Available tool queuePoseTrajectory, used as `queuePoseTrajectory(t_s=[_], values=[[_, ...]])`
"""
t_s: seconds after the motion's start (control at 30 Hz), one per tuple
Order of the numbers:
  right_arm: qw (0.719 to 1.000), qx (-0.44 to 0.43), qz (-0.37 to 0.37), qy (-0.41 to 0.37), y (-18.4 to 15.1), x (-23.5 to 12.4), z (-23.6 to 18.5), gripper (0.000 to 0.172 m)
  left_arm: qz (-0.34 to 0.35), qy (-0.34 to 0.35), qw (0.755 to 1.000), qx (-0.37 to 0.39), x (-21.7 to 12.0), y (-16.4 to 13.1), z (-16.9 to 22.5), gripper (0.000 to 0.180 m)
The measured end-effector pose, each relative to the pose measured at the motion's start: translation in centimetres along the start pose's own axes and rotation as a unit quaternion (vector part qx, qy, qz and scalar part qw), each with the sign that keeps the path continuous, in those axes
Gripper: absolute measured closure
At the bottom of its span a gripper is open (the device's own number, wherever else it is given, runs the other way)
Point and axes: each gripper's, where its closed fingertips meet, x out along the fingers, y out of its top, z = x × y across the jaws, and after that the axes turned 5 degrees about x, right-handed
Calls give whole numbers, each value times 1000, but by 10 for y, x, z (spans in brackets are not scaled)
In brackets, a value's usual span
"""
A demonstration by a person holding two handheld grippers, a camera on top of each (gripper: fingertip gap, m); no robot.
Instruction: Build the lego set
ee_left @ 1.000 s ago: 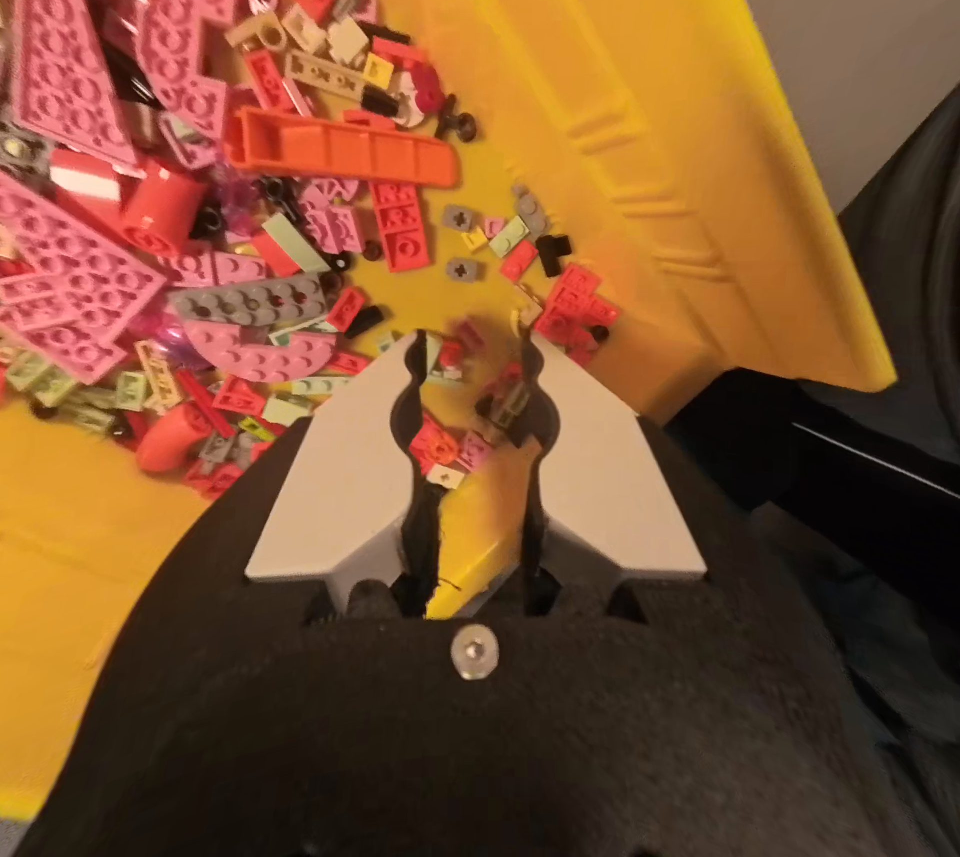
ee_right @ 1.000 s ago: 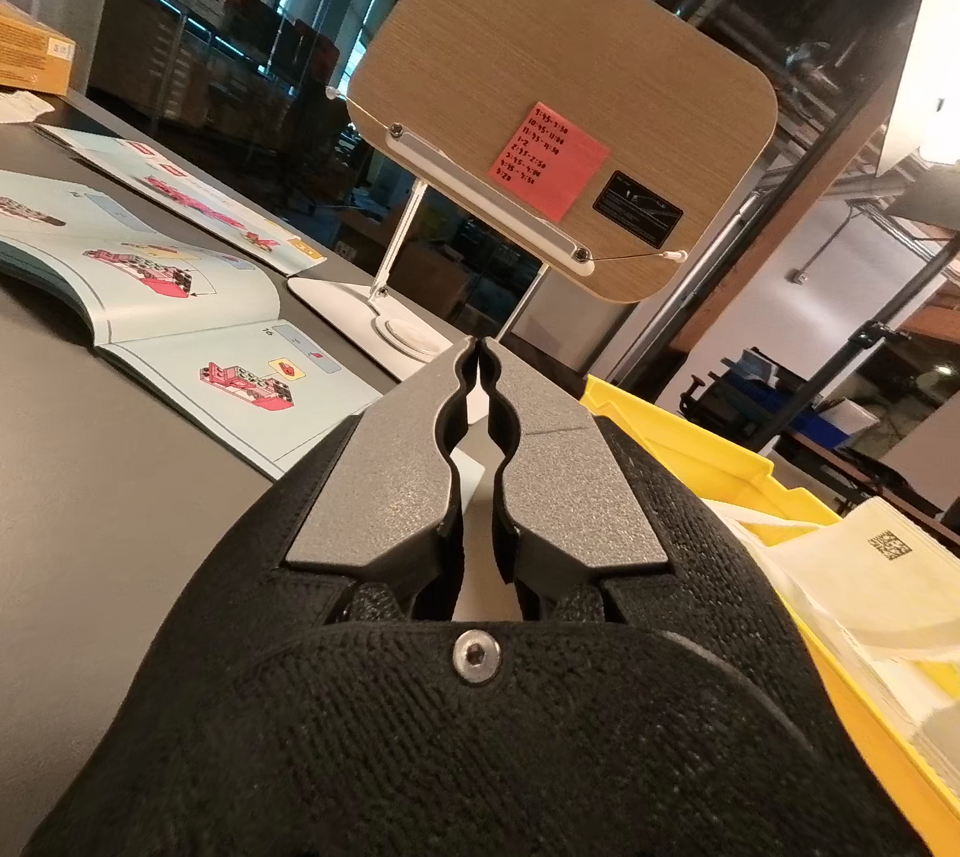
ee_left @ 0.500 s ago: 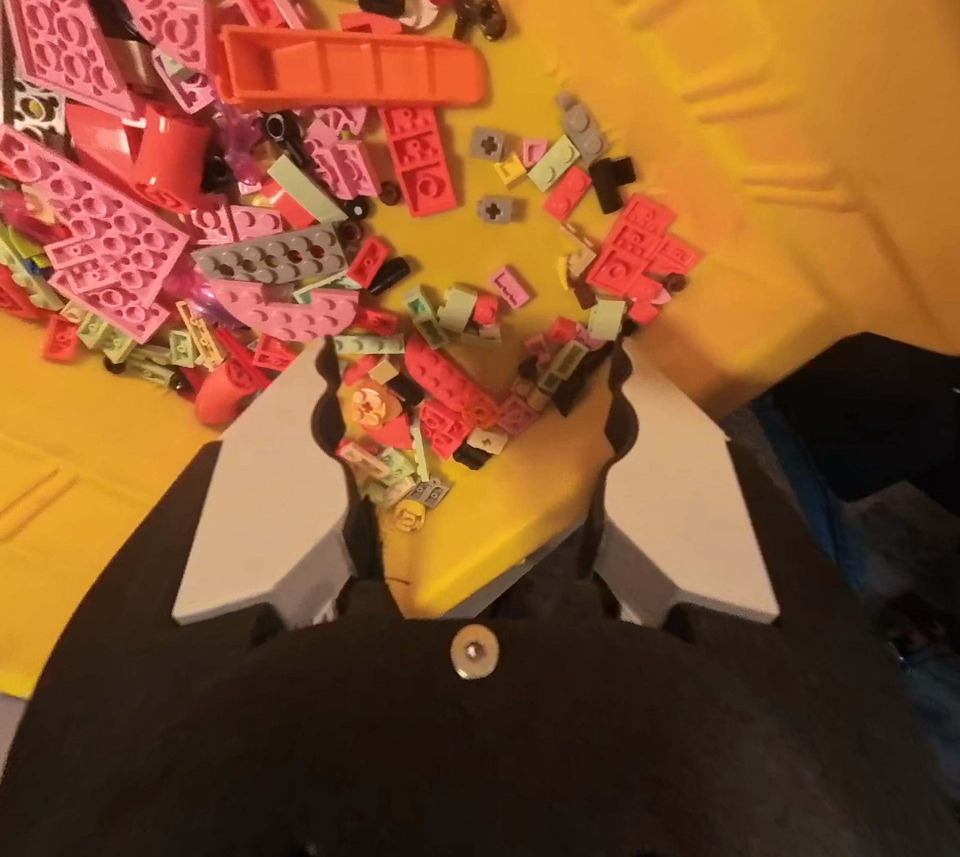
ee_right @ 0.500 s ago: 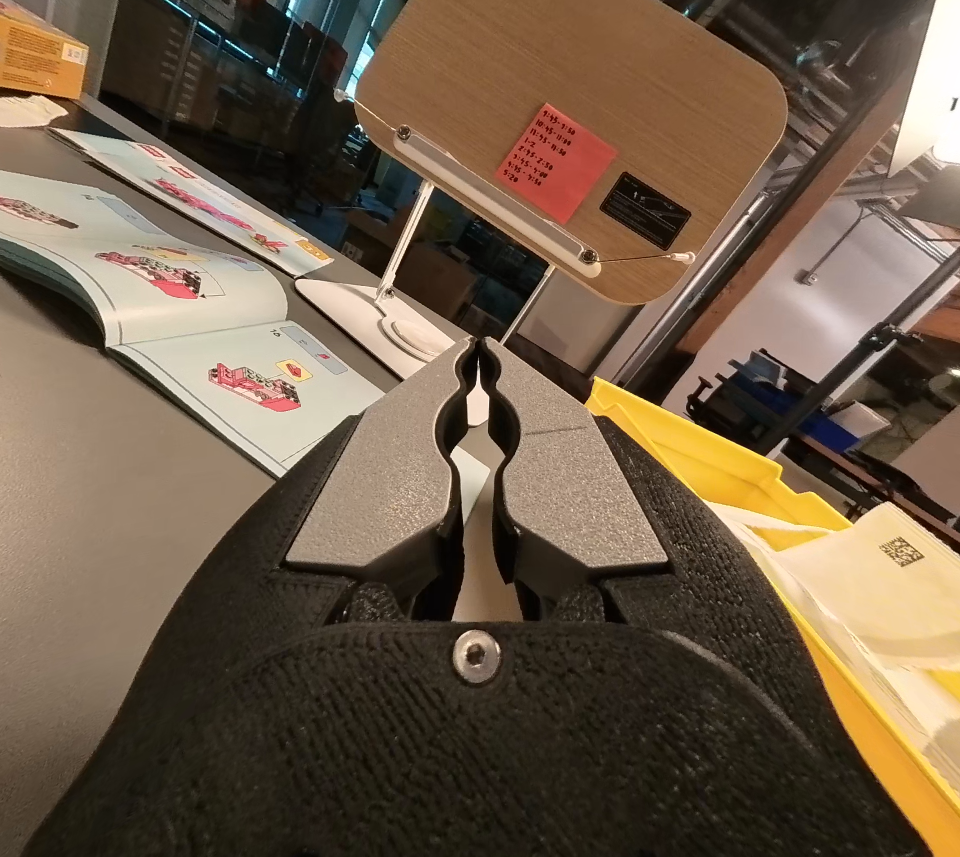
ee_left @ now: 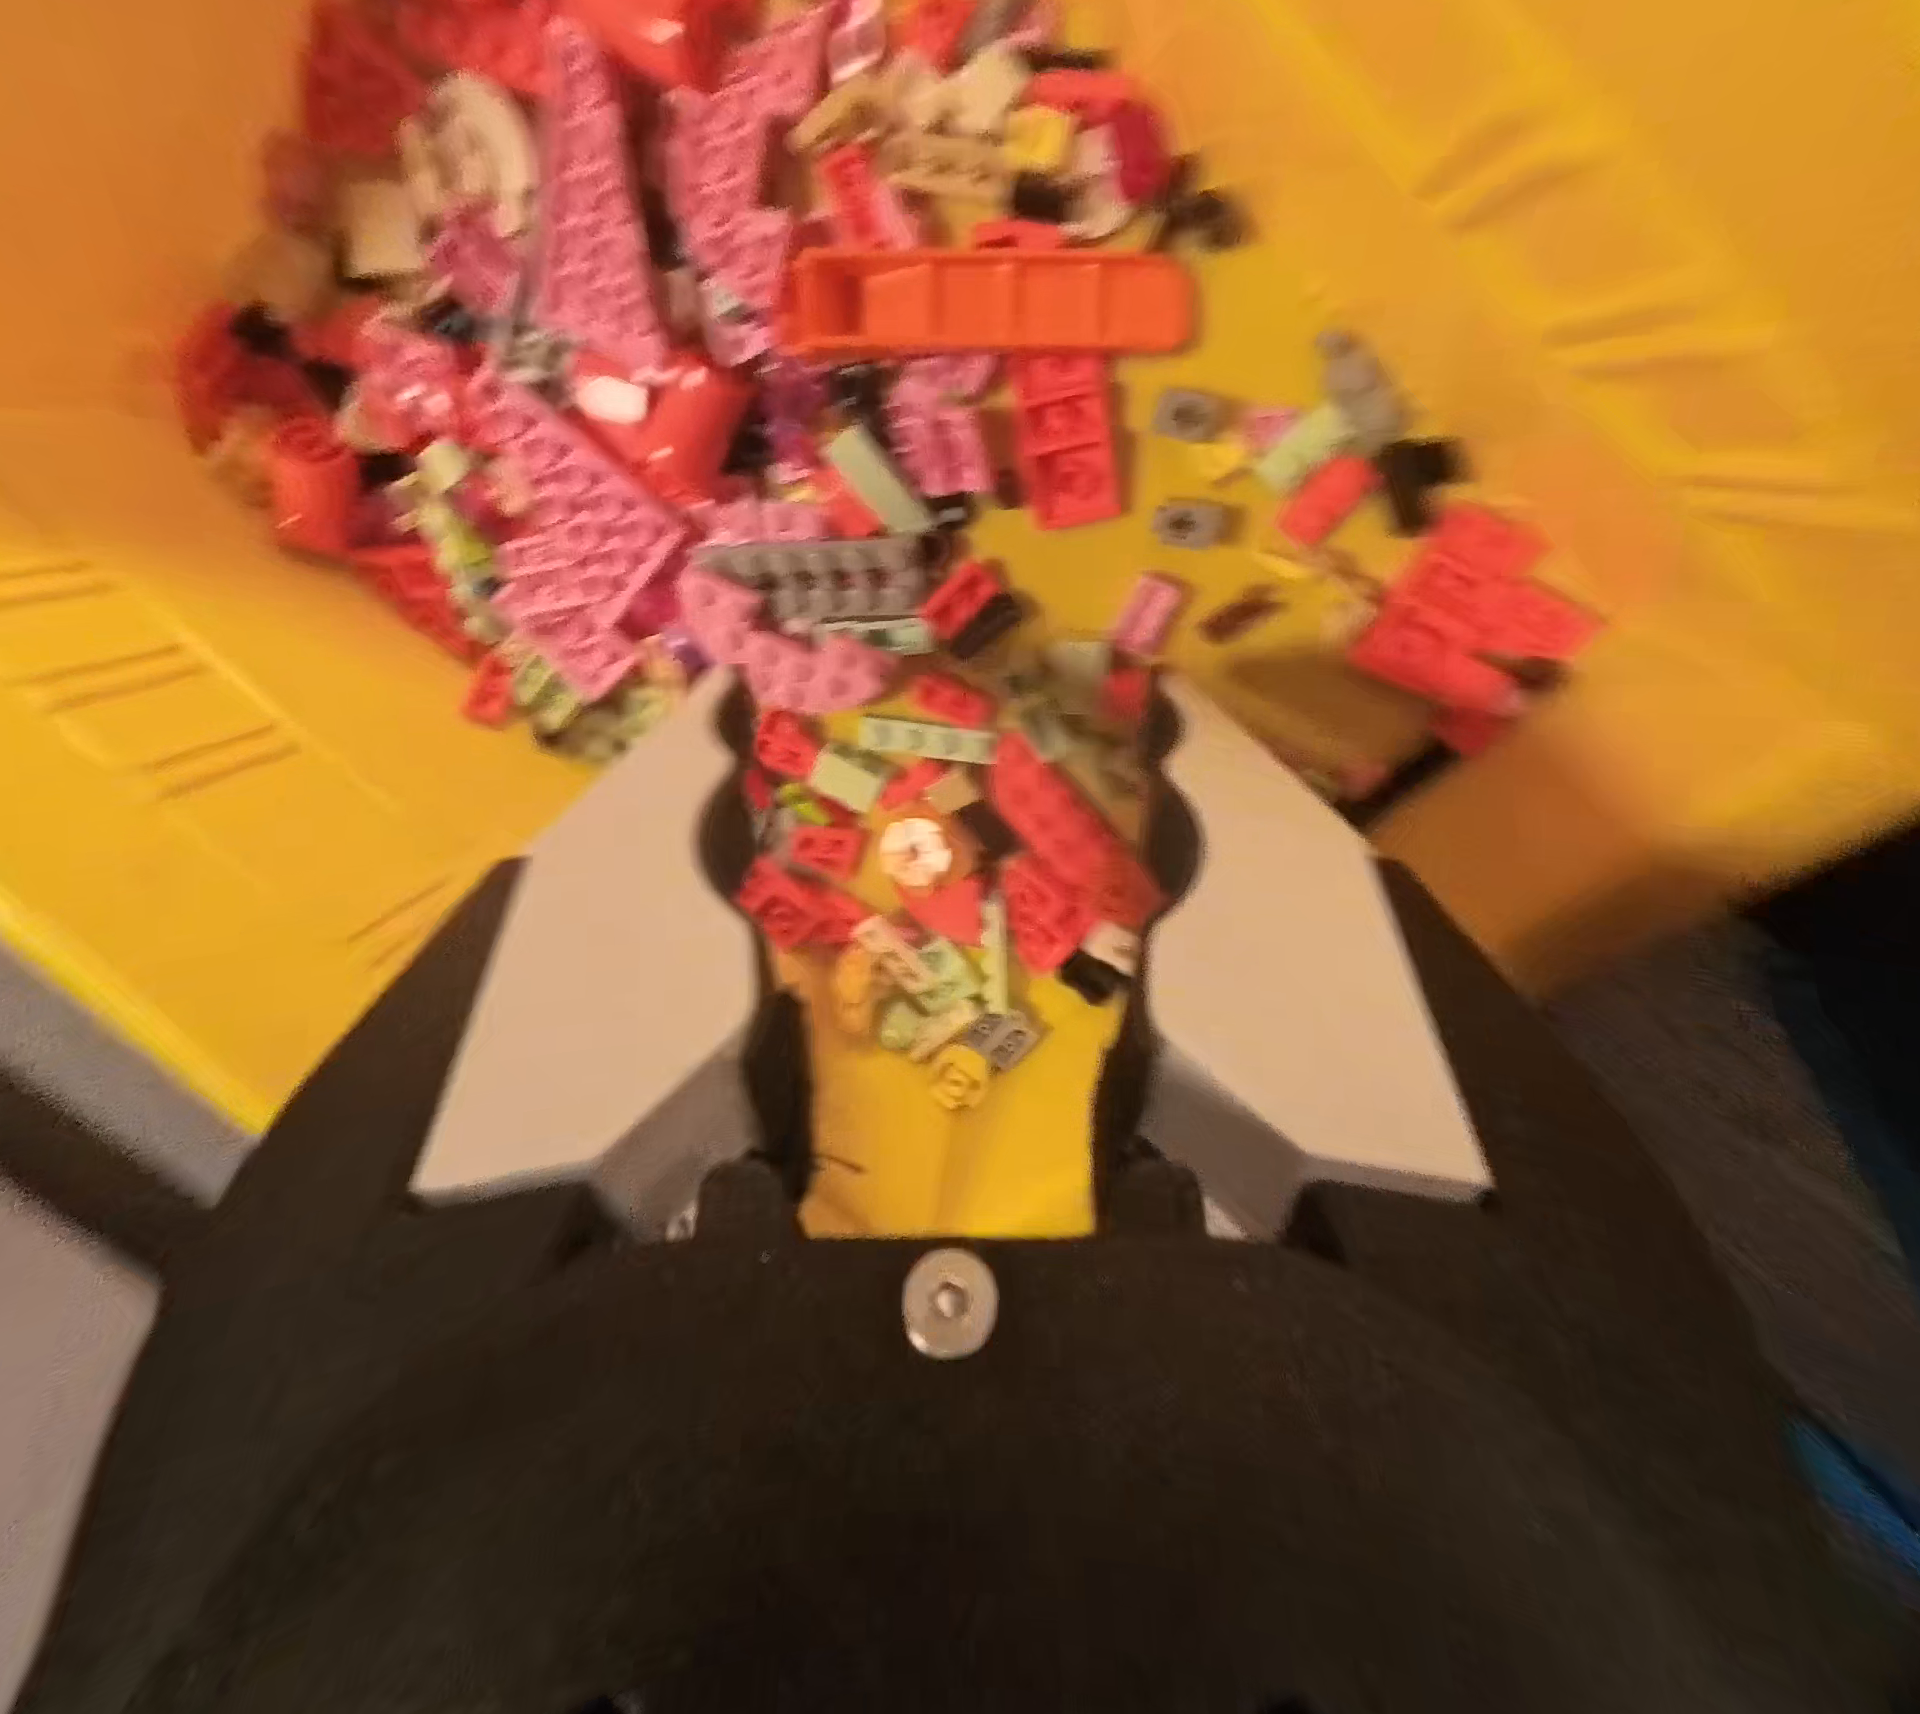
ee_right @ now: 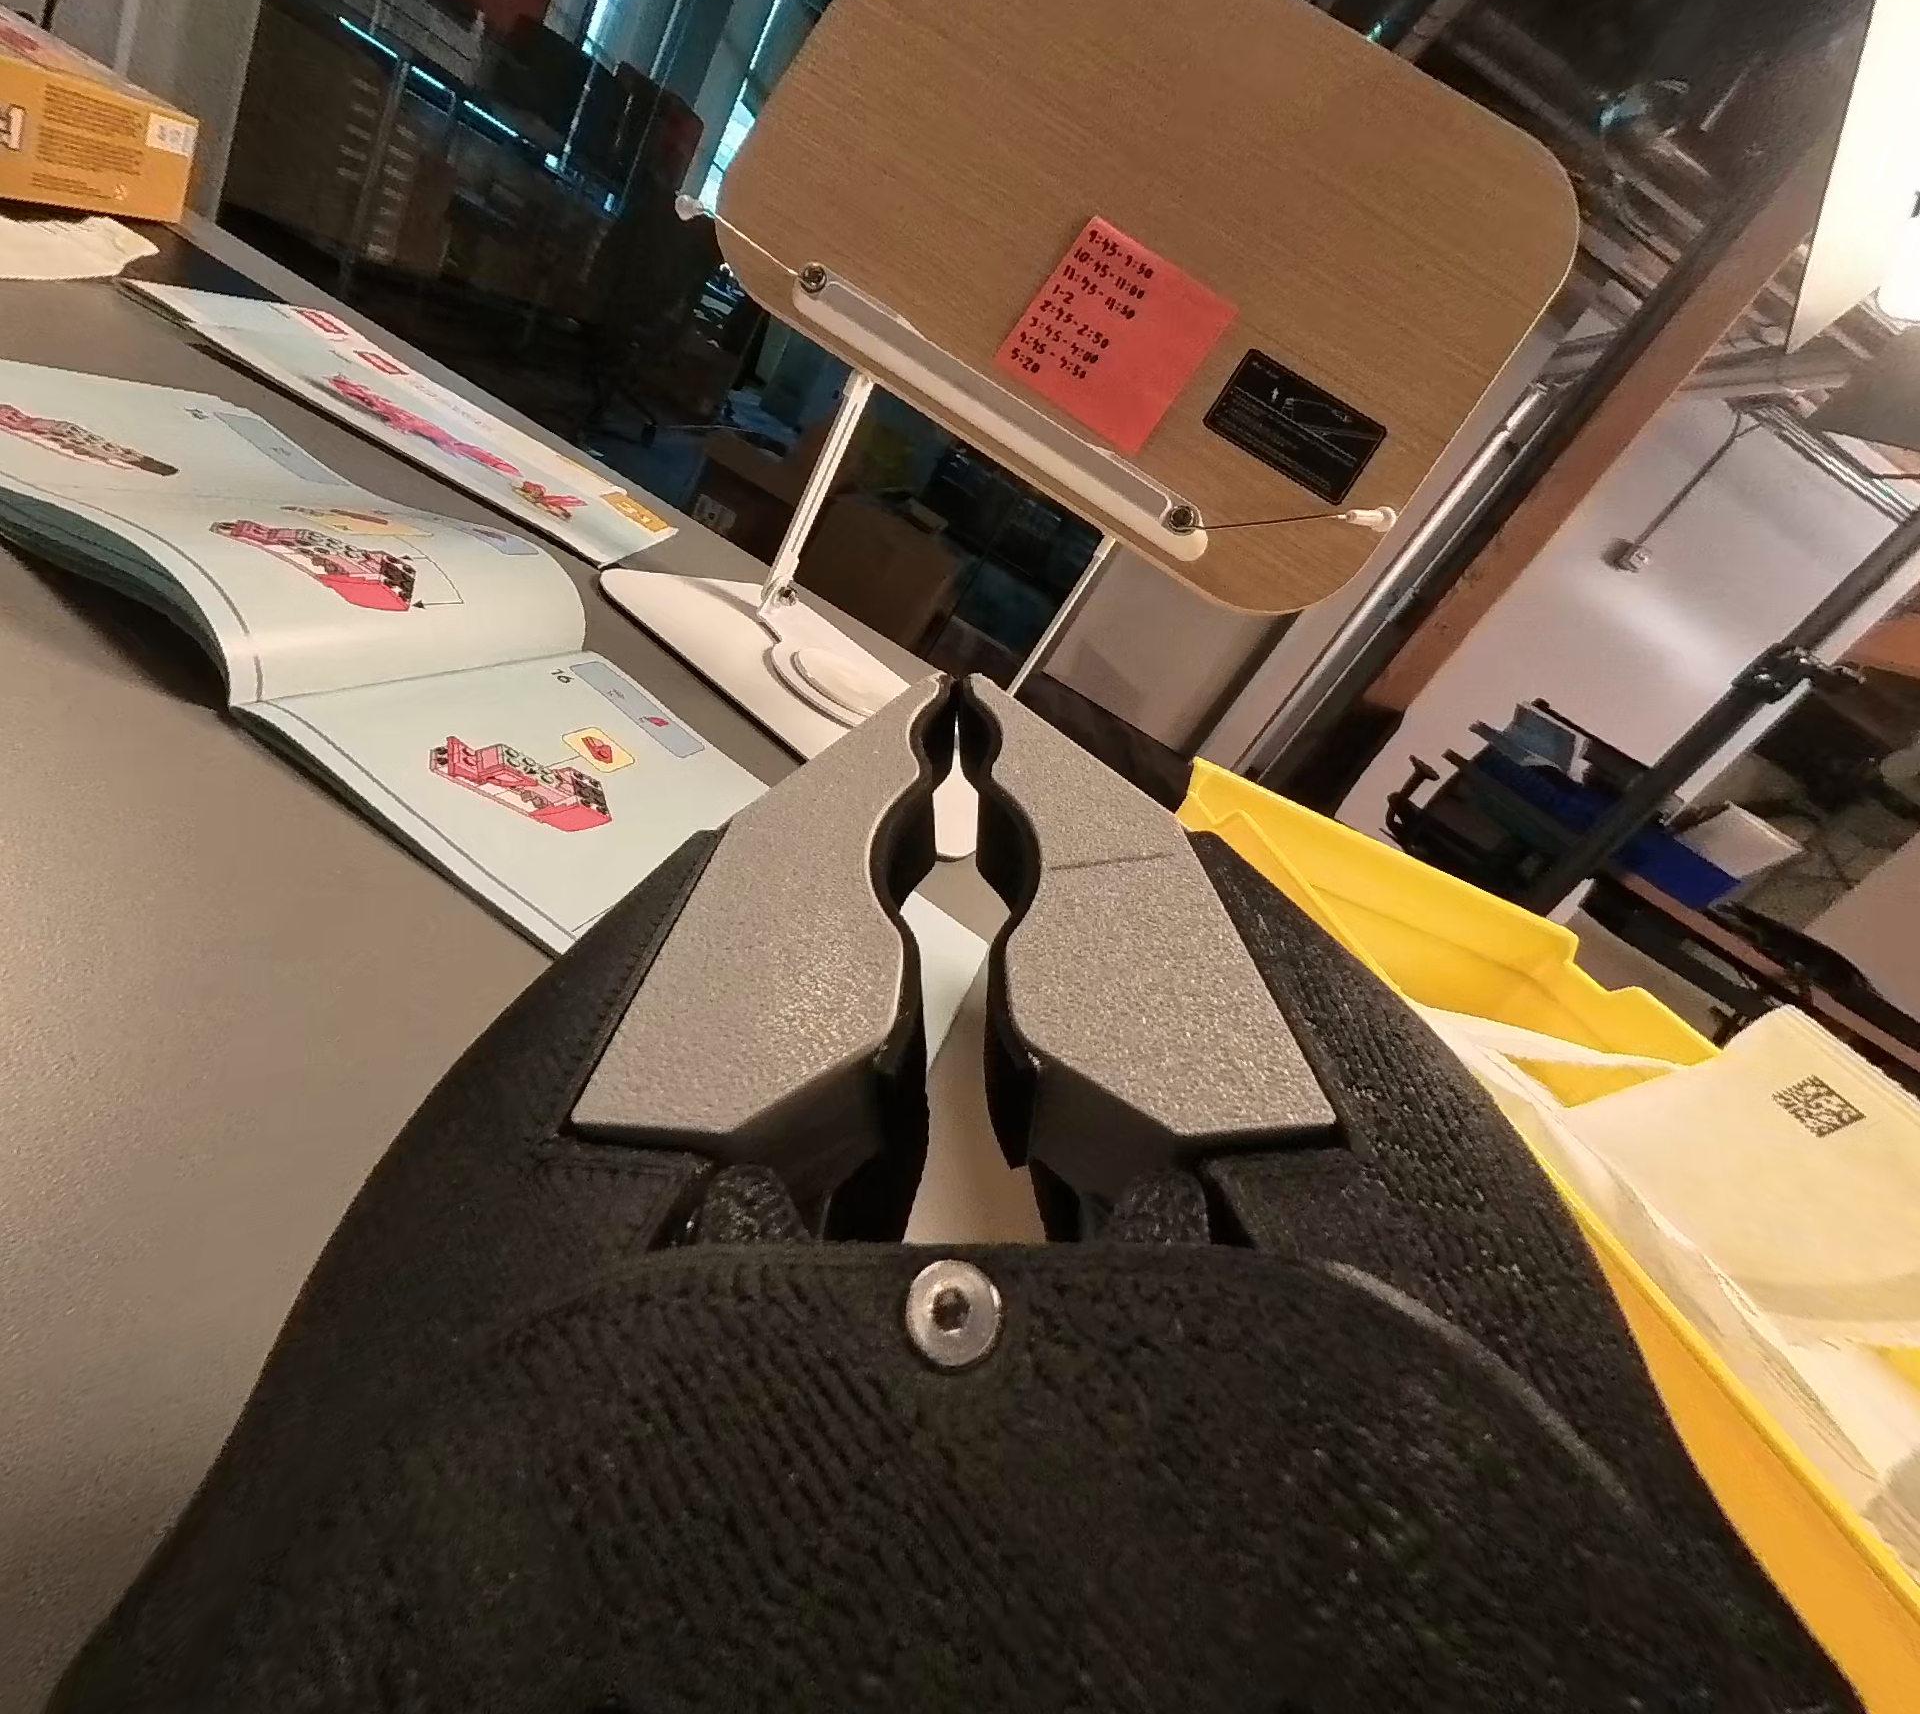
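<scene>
In the left wrist view my left gripper (ee_left: pixel 951 698) is open above a yellow bin (ee_left: pixel 260 729) that holds several loose toy bricks. Small red, pale green and pink pieces (ee_left: pixel 935 843) lie on the bin floor between its white fingers (ee_left: pixel 623 885); the pads press on none of them. A long orange piece (ee_left: pixel 987 303) and pink plates (ee_left: pixel 582 521) lie farther in. The picture is blurred. In the right wrist view my right gripper (ee_right: pixel 958 688) is shut with nothing between its grey fingers (ee_right: pixel 790 937), above a dark grey table (ee_right: pixel 156 989).
An open instruction booklet (ee_right: pixel 343 625) lies on the table to the left. A wooden book stand (ee_right: pixel 1143 241) on a white base bears a pink note. A yellow bin (ee_right: pixel 1382 895) with pale bags (ee_right: pixel 1714 1176) is at the right. A yellow box (ee_right: pixel 83 147) sits far left. The gap from one gripper's tips to the other's is roughly 55 centimeters. The long orange piece (ee_left: pixel 987 303) is closer to my left gripper, around 7 centimeters from its tips; the right tips are 50 centimeters off.
The left jaws opened wide from a narrow gap, then narrowed a little. The left gripper drew back and swung, so more of the bin shows. The right gripper stayed shut and almost still.
</scene>
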Motion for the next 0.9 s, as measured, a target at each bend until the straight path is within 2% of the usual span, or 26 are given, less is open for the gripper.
queuePoseTrajectory(t_s=[0.03, 0.07, 0.13, 0.27, 0.47, 0.77, 0.9], values=[[1000, 1, 0, 0, 0, 0, 0, 172, 22, -49, 998, 15, -7, 5, 16, 131], [1000, 2, 1, 0, 0, 0, 0, 172, 40, -93, 994, 32, -14, 9, 31, 147], [1000, 4, 1, 1, 0, 0, 0, 172, 40, -141, 988, 55, -21, 9, 49, 155], [1000, 4, 2, 5, 1, 0, -1, 172, -14, -208, 975, 71, -21, -8, 69, 169], [1000, 5, 3, 8, 2, 0, -2, 172, -49, -215, 972, 84, -7, -20, 67, 168], [1000, 8, 2, 14, 1, 0, -4, 172, -37, -212, 968, 132, -3, -15, 69, 171], [1000, 8, 2, 16, 1, 0, -5, 172, -43, -209, 967, 140, 0, -16, 69, 164]])
